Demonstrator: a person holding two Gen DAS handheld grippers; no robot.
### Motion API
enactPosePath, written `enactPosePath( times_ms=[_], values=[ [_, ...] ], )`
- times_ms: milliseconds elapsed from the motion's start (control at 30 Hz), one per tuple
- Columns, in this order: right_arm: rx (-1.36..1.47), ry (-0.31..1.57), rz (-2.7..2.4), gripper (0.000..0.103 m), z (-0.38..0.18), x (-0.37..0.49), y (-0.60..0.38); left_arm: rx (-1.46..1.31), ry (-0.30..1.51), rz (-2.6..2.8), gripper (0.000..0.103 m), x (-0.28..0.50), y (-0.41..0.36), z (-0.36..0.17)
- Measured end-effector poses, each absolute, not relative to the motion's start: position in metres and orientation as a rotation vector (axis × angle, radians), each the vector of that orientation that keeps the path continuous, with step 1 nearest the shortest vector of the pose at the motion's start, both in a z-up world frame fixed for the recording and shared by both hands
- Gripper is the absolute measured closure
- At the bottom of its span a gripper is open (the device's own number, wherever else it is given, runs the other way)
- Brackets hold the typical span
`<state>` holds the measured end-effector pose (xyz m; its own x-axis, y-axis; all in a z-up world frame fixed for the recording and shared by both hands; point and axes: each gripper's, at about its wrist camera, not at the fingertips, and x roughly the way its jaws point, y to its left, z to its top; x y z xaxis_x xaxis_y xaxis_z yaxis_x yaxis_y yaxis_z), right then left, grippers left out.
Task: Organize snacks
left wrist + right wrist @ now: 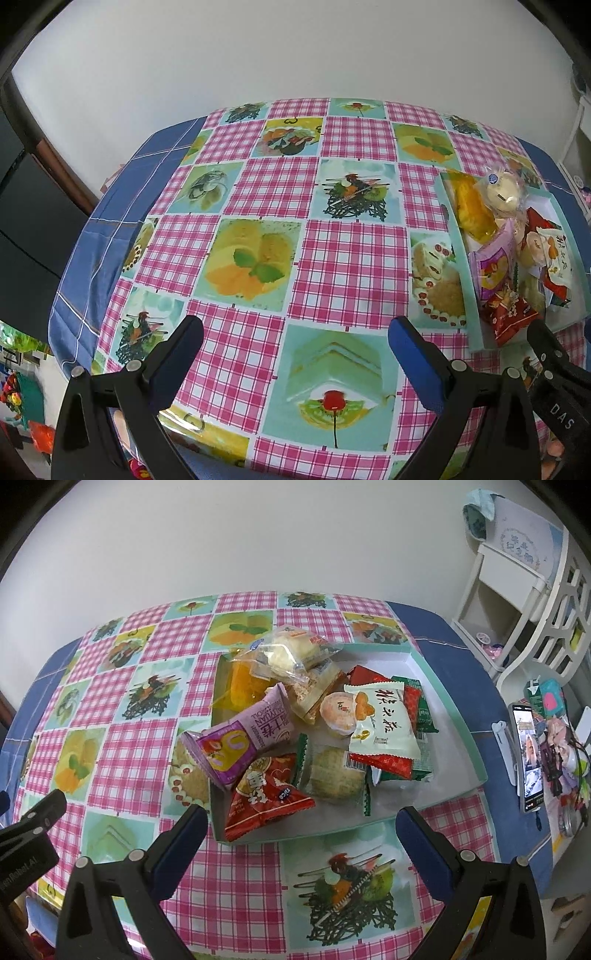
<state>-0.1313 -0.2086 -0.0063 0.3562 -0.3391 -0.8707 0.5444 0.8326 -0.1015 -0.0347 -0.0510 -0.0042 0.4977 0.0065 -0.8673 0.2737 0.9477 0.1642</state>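
A shallow teal-rimmed white tray (448,701) sits on the table and holds several wrapped snacks: a purple packet (240,738), a red packet (264,797), a white packet with red ends (384,727), a clear bag of pale cakes (291,651) and an orange jelly (243,683). My right gripper (301,830) is open and empty, just in front of the tray's near edge. My left gripper (295,343) is open and empty over bare tablecloth, left of the tray (460,254). The right gripper's finger (546,350) shows at the left view's right edge.
The table has a pink-check and dessert-print cloth (332,266) over a blue cloth (99,236). A phone on a stand (528,753) and small clutter (561,746) lie at the table's right end. A white shelf unit (517,583) stands beyond, against the white wall.
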Motion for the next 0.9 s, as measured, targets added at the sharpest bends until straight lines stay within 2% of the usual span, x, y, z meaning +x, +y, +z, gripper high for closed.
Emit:
enactPosePath(
  times_ms=[900],
  values=[
    [0.215, 1.086, -0.575, 0.000, -0.0091, -0.1286, -0.2081, 0.295, 1.072, -0.152, 0.003, -0.0296, -0.0508, -0.0070]
  ],
)
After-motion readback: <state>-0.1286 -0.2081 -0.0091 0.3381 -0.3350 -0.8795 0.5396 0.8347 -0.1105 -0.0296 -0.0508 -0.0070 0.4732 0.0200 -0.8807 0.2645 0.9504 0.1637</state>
